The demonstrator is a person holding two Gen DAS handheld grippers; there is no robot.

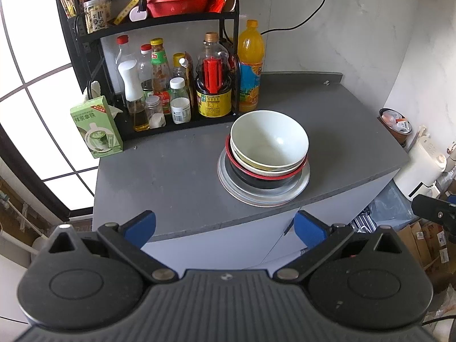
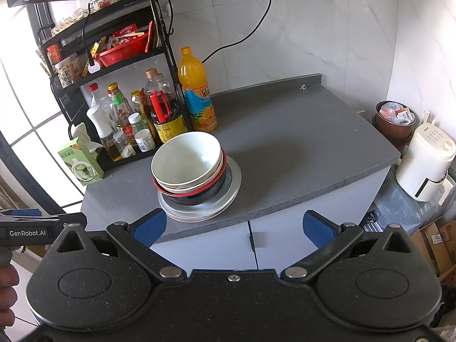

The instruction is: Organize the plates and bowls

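A stack of dishes stands on the grey countertop (image 1: 171, 176). On top is a white bowl (image 1: 269, 138) (image 2: 186, 159), nested in a second pale bowl and a black bowl with a red rim (image 1: 265, 178) (image 2: 199, 192). These rest on white plates (image 1: 296, 189) (image 2: 228, 196) near the counter's front edge. My left gripper (image 1: 225, 228) hangs open in front of the counter, below and short of the stack, holding nothing. My right gripper (image 2: 233, 225) is likewise open and empty, off the front edge with the stack up and to its left.
A black rack (image 1: 159, 22) with sauce bottles (image 1: 212, 85) and a red basin fills the back left. An orange juice bottle (image 1: 250, 65) stands behind the stack. A green carton (image 1: 95, 125) sits at the left. A white appliance (image 2: 427, 159) and a bin (image 2: 394, 119) stand off the counter's right end.
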